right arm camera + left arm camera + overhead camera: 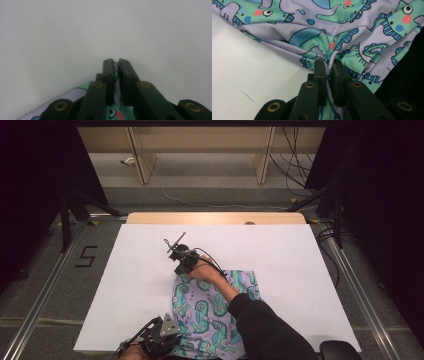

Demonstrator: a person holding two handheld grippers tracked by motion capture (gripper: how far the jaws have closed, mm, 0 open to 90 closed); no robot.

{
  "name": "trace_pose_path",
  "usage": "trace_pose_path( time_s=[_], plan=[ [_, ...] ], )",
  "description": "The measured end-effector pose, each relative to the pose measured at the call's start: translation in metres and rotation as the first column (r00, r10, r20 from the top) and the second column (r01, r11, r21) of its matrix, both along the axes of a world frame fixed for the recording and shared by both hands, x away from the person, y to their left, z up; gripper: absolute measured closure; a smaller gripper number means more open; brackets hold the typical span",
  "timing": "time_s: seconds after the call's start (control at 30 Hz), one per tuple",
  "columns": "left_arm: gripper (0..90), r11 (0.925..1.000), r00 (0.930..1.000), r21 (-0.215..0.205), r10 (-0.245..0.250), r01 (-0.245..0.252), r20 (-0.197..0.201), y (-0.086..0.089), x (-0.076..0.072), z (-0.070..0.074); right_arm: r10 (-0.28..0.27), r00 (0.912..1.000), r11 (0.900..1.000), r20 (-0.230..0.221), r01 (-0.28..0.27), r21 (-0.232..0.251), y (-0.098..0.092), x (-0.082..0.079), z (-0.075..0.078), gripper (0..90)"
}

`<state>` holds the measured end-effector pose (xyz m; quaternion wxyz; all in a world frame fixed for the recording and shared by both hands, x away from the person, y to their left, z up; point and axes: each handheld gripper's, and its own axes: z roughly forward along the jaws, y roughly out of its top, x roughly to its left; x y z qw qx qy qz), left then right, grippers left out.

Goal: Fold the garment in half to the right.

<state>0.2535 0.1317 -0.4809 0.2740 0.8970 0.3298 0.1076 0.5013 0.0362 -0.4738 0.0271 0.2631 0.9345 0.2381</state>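
Closest to me, at the near edge of the table, the left gripper (159, 336) sits clamped on the seahorse-print cloth (212, 312). From its own view the two black jaws stand nearly together, with a bunched fold of the lilac and green fabric (342, 37) pinched between them and the rest of it spreading away ahead of the tips. Farther out, the right gripper (184, 261) is held by a hand (205, 270) whose dark sleeve (265, 325) crosses over the cloth. That gripper has the far left corner of the fabric: its jaws are pressed together on a thin edge of the print (115, 75), which shows between and under them, with plain white table cover (105, 27) beyond the tips. So the cloth lies stretched between the two grippers, gripped at both ends, resting on the white sheet (280, 255) to the right of the left gripper.
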Motion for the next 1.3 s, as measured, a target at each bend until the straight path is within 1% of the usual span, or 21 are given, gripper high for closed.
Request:
trace_pose_path(
  time_s=[0.07,0.2,0.33,0.47,0.57,0.63,0.73,0.83,0.97,1.13,1.3],
  plan=[
    [84.0,1.0,1.0,-0.01,0.001,-0.001,0.005,0.0,0.0,0.002,0.01,0.9999,1.0,0.006,-0.01,-0.004,0.0,-0.001,0.001,86.4],
    [84.2,0.9995,0.9999,-0.031,0.0,0.001,0.016,0.001,-0.002,0.004,0.027,0.9993,1.0,0.025,-0.027,0.014,0.0,-0.002,0.005,86.9],
    [84.4,0.9977,0.9989,-0.067,-0.001,0.005,0.046,0.003,-0.003,0.011,0.029,0.9988,0.999,0.04,-0.031,0.042,-0.003,-0.003,0.013,87.1],
    [84.5,0.9926,0.9974,-0.121,-0.005,0.013,0.072,0.005,-0.004,0.021,0.026,0.9987,0.996,0.043,-0.029,0.079,-0.009,0.0,0.019,87.1],
    [84.6,0.9906,0.9959,-0.135,-0.007,0.02,0.09,0.006,-0.005,0.027,0.023,0.999,0.994,0.039,-0.027,0.101,-0.013,0.001,0.024,87.2],
    [84.7,0.9877,0.9956,-0.156,-0.004,0.019,0.093,0.007,-0.004,0.031,0.021,0.9987,0.993,0.046,-0.026,0.113,-0.015,0.002,0.028,87.2],
    [84.7,0.9845,0.9948,-0.174,-0.008,0.026,0.101,0.007,-0.002,0.037,0.019,0.9985,0.99,0.052,-0.026,0.136,-0.018,0.002,0.037,87.3],
    [84.7,0.982,0.9914,-0.184,-0.019,0.042,0.129,0.005,-0.002,0.046,0.016,0.9979,0.986,0.063,-0.026,0.163,-0.022,0.002,0.046,87.3],
    [84.7,0.9787,0.9857,-0.191,-0.044,0.076,0.163,-0.003,-0.001,0.058,0.015,0.9969,0.98,0.077,-0.03,0.198,-0.03,0.001,0.057,87.3],
    [84.7,0.9741,0.9779,-0.189,-0.088,0.124,0.19,-0.019,0.001,0.068,0.005,0.996,0.972,0.089,-0.026,0.235,-0.046,-0.001,0.071,87.3],
    [84.7,0.9688,0.9665,-0.172,-0.14,0.179,0.215,-0.038,0.004,0.077,-0.009,0.9948,0.963,0.101,-0.018,0.27,-0.066,-0.004,0.081,87.3]
  ],
)
